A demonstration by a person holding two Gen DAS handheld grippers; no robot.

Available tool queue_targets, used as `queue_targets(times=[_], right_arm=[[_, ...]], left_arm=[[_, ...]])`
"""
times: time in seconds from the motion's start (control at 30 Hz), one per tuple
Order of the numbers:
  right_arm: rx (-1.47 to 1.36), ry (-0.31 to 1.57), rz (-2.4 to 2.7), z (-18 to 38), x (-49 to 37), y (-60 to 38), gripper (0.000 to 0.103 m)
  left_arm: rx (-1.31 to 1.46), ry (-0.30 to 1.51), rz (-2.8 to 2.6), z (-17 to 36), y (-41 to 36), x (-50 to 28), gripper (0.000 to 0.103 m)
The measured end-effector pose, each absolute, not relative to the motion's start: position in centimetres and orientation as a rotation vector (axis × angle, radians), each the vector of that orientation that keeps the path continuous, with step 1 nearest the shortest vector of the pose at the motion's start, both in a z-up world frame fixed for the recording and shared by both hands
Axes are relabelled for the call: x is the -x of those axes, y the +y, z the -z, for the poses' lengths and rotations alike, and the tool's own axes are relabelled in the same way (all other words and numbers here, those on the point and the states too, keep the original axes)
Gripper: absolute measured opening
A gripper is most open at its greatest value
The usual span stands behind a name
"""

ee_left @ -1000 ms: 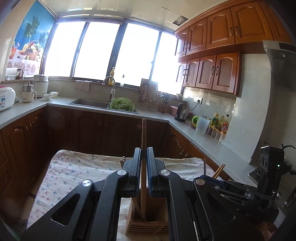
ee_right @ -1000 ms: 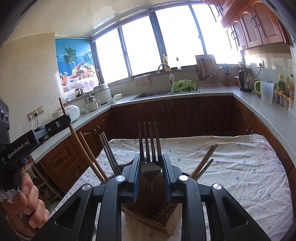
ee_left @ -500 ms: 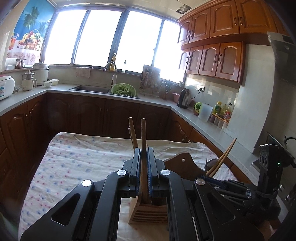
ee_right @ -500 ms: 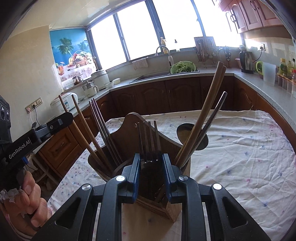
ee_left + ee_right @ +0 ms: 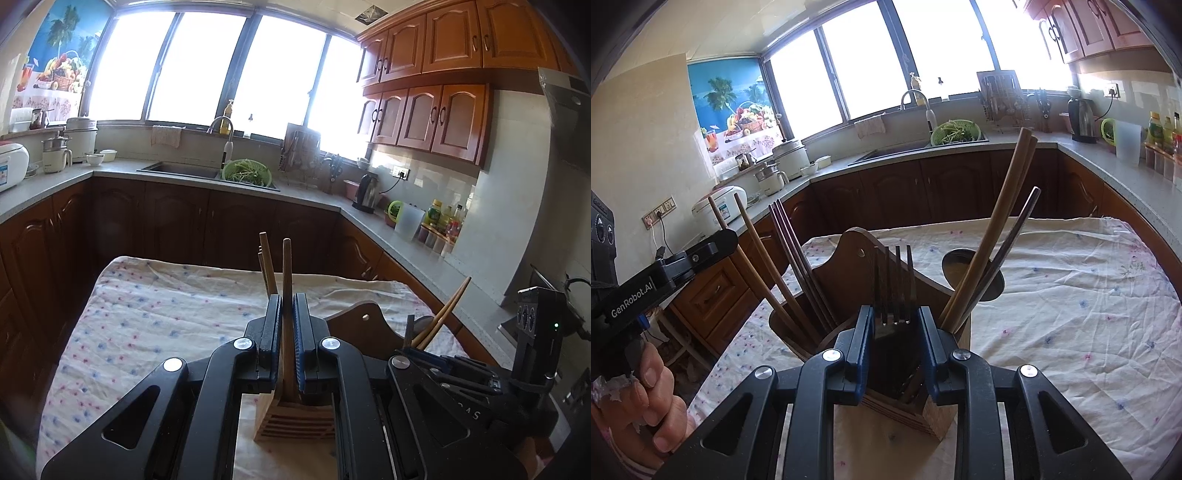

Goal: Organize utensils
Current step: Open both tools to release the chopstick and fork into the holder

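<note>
Now both utensils are being lowered into the wooden holder point(image 5: 849, 280): left gripper point(image 5: 287, 332) clamped on a chopstick point(image 5: 286, 280) over the near-left slot, right gripper point(image 5: 896, 332), jaws just widening, with the fork point(image 5: 893, 280) loose between them. Next, release the chopstick and lift both grippers clear without snagging the leaning spoon point(image 5: 971, 273)

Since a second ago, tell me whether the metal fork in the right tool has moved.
Yes. The metal fork has come down: its tines stood above the wooden utensil holder against the dark cabinets, and now sit low in front of the holder's back panel.
</note>
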State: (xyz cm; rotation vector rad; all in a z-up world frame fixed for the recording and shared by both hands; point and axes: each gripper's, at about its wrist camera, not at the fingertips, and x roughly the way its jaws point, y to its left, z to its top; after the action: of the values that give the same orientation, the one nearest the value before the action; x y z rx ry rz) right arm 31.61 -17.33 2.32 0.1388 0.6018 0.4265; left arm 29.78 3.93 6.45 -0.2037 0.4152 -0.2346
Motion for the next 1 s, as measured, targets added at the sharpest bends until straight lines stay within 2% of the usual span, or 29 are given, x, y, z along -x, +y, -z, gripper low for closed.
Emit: queue_targets(times=[0.17,0.23,0.3,0.47,0.63,0.67,0.8,0.87,0.97,1.0], right_arm=[[-0.145,0.595,-0.428,-2.7,-31.3,-17.6,0.027],[-0.149,0.591,-0.429,-2.8,-31.0,-17.7,0.032],[-0.15,0.584,-0.427,-3.0,-30.7,-17.8,0.035],[-0.16,0.563,-0.423,-3.8,-29.7,-18.4,0.04],[-0.161,0.54,-0.41,-4.2,-28.3,-19.1,0.051],[-0.165,0.536,-0.406,-4.2,-28.0,-19.3,0.054],[-0.188,0.524,-0.393,-3.9,-26.7,-20.4,0.075],[-0.208,0.52,-0.397,-3.5,-26.1,-20.8,0.079],[-0.223,0.528,-0.397,-2.8,-25.1,-21.2,0.091],[-0.228,0.527,-0.397,-2.7,-24.7,-21.4,0.091]], left_arm=[[0.207,0.409,0.237,-6.7,3.9,-29.1,0.007],[0.209,0.404,0.237,-6.8,3.9,-28.7,0.013],[0.216,0.399,0.233,-7.1,4.0,-28.3,0.027],[0.234,0.382,0.224,-7.6,4.6,-27.1,0.037],[0.257,0.375,0.197,-7.7,5.5,-25.7,0.058],[0.261,0.376,0.188,-7.6,5.6,-25.4,0.065],[0.262,0.394,0.137,-7.0,5.9,-24.1,0.091],[0.273,0.407,0.128,-6.5,6.0,-23.3,0.093],[0.291,0.437,0.121,-5.6,6.4,-22.5,0.096],[0.295,0.445,0.121,-5.3,6.4,-22.1,0.096]])
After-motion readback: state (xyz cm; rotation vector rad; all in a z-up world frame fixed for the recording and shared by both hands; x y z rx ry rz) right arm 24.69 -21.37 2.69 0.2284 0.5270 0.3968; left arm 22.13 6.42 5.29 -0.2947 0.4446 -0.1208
